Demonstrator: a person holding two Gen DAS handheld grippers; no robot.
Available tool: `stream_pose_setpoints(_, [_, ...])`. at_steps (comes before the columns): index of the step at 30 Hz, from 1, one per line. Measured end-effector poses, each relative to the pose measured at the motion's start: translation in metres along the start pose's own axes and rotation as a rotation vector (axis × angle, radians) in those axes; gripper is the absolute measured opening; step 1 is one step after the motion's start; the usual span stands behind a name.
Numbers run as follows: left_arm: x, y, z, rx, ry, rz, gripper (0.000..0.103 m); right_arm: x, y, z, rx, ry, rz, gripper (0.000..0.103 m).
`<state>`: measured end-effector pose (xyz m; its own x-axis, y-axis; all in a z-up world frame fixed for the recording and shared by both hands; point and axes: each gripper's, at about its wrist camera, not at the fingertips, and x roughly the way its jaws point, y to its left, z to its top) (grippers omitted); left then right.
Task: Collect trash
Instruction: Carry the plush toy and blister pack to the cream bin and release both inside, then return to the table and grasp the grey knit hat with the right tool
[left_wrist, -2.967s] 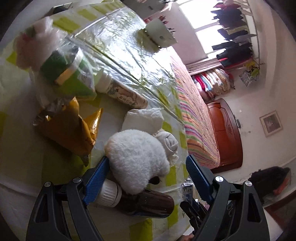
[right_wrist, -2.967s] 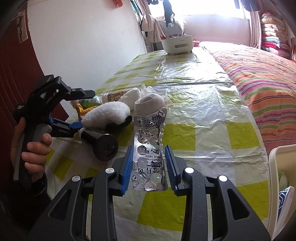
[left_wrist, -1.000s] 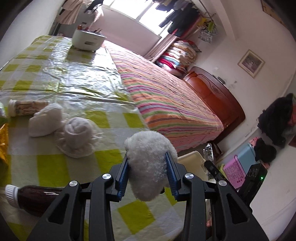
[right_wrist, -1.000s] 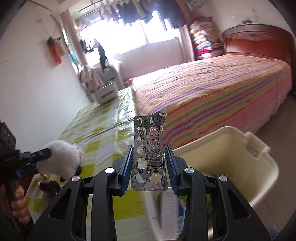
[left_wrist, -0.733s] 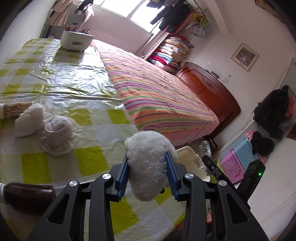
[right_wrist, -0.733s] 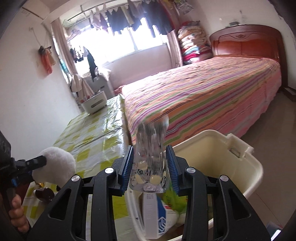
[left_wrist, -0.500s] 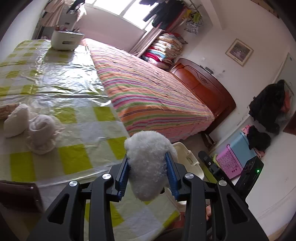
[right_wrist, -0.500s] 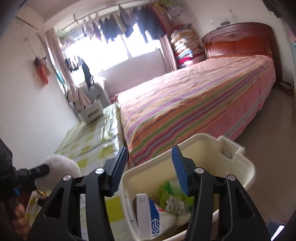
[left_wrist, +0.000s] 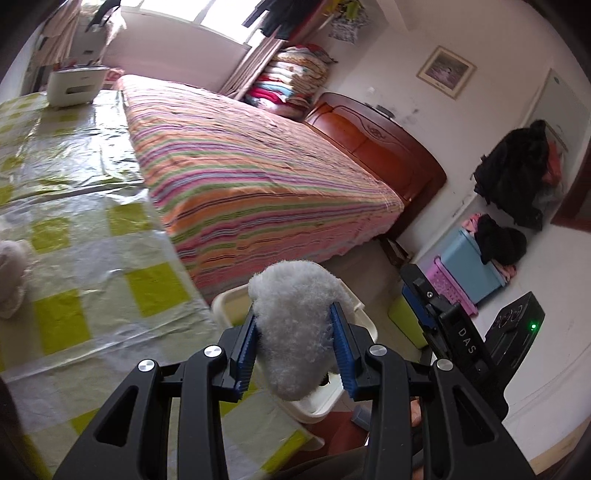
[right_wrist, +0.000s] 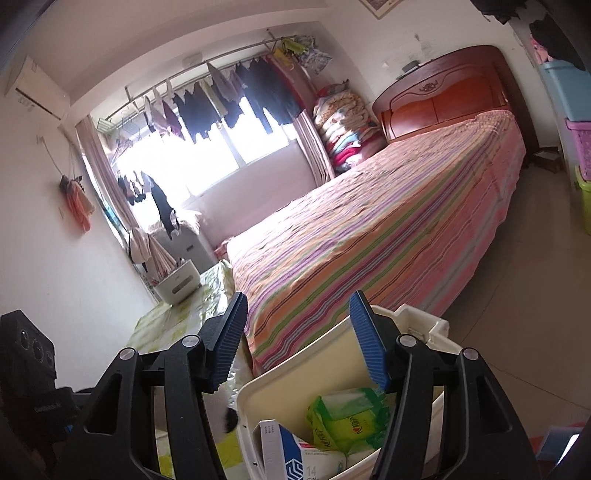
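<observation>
Two grippers | left gripper (left_wrist: 293, 349) clamps fluffy ball (left_wrist: 295, 328) | right gripper (right_wrist: 297, 338) just opened, empty, over bin (right_wrist: 295, 391)

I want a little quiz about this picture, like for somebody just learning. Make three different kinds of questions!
1. True or false: the left gripper is clamped on a fluffy white plush ball.
2. Which thing lies inside the cream plastic bin? A) a green crinkly packet B) a red shoe C) a glass cup
3. Fill in: the right gripper has its blue jaws ____, with nothing between them.

Key:
1. True. Both blue pads press into the fluffy ball's sides.
2. A. The green crinkly packet sits in the bin beside a white and blue cardboard box.
3. Open. They have just been opening over the bin.
</observation>
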<state>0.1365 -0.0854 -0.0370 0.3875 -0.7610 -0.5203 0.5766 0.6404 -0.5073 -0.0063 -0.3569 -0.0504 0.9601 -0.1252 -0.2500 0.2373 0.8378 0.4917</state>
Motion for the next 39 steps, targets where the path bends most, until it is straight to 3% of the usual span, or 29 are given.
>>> stream_pose_setpoints(12, [0.032,-0.023,-0.008,0.031,0.04,0.006,0.045,-0.007,-0.011,0.003,0.019,-0.039,-0.011,0.061])
stream_pose_setpoints(17, [0.023,-0.026,-0.006,0.047,-0.024,0.04,0.08,-0.004,-0.01,0.002,0.013,-0.027,-0.006,0.061])
stream_pose_setpoints(28, [-0.009,-0.014,0.001,0.064,-0.087,0.095,0.081,0.0,0.006,-0.001,-0.012,-0.017,0.025,0.061])
stream_pose_setpoints(31, [-0.027,-0.002,0.008,0.043,-0.12,0.106,0.081,0.002,0.018,-0.004,-0.057,-0.013,0.028,0.061])
stream_pose_setpoints(33, [-0.039,0.005,0.011,0.03,-0.147,0.114,0.081,0.005,0.03,-0.008,-0.097,-0.002,0.033,0.069])
stream_pose_setpoints(39, [-0.07,0.031,0.016,-0.012,-0.206,0.162,0.081,0.017,0.076,-0.029,-0.238,0.065,0.107,0.069])
